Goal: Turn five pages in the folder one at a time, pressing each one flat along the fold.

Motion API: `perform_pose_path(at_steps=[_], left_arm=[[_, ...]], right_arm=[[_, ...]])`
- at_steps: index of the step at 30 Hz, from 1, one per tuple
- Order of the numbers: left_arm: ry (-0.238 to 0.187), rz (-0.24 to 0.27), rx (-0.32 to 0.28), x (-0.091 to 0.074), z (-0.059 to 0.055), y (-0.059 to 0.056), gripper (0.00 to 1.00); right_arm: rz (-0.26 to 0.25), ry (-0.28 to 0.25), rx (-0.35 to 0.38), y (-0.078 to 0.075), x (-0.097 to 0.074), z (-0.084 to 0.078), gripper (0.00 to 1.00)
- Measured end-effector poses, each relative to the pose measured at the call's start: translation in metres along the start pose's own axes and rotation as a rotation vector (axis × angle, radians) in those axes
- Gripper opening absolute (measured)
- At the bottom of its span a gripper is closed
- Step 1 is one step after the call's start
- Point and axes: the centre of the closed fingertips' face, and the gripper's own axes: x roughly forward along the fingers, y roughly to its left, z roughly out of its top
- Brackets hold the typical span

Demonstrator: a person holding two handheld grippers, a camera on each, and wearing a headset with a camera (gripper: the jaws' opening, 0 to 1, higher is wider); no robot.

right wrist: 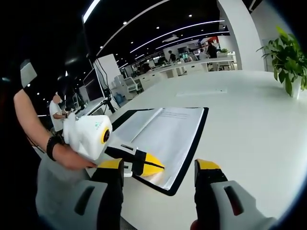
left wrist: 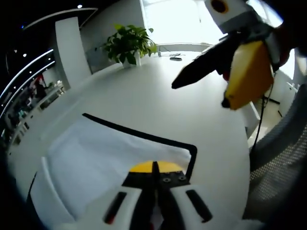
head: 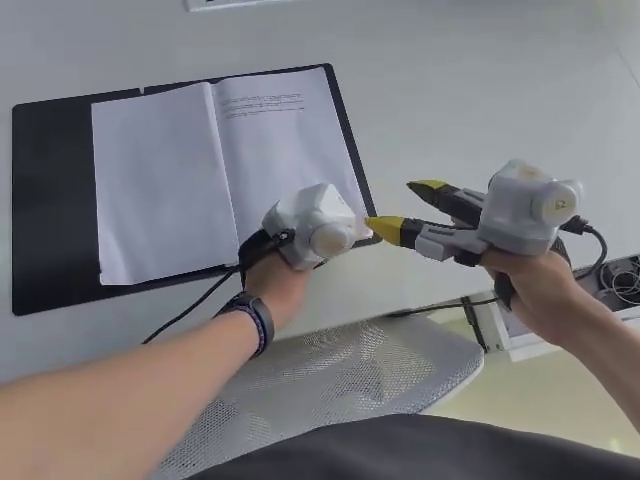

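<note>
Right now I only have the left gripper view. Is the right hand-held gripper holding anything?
Observer: No. The right hand-held gripper is open over the table, with nothing between its jaws.
Operator: Where's mine sitting?
Observer: Right gripper view: the left hand-held gripper is shut, its tip at the near edge of the right page, by the folder corner.
Operator: Any print?
Observer: Head view: a few text lines atop the right page; the left page looks blank.
</note>
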Motion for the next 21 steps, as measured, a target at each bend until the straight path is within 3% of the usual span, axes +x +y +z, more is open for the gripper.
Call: perform_pose_path(at_steps=[2, 4, 10, 17, 21], left_arm=[[-0.003, 0.048, -0.060, -0.003, -0.001, 0.004, 0.07], [0.003, 0.064, -0.091, -0.005, -0.003, 0.005, 0.13], [0.001, 0.082, -0.163, -0.006, -0.004, 0.002, 0.20], [-0.008, 0.118, -0.165, -0.005, -0.005, 0.000, 0.22], [-0.018, 0.135, -0.120, -0.004, -0.005, -0.004, 0.17]], right_arm=[[-0.005, -0.005, 0.005, -0.001, -0.001, 0.001, 0.58], [-0.008, -0.010, 0.010, -0.001, -0.003, 0.001, 0.57], [-0.015, -0.007, 0.011, 0.000, -0.006, -0.001, 0.57], [-0.024, -0.016, 0.009, -0.001, -0.008, 0.002, 0.56], [-0.033, -0.024, 0.015, -0.004, -0.009, 0.003, 0.56]])
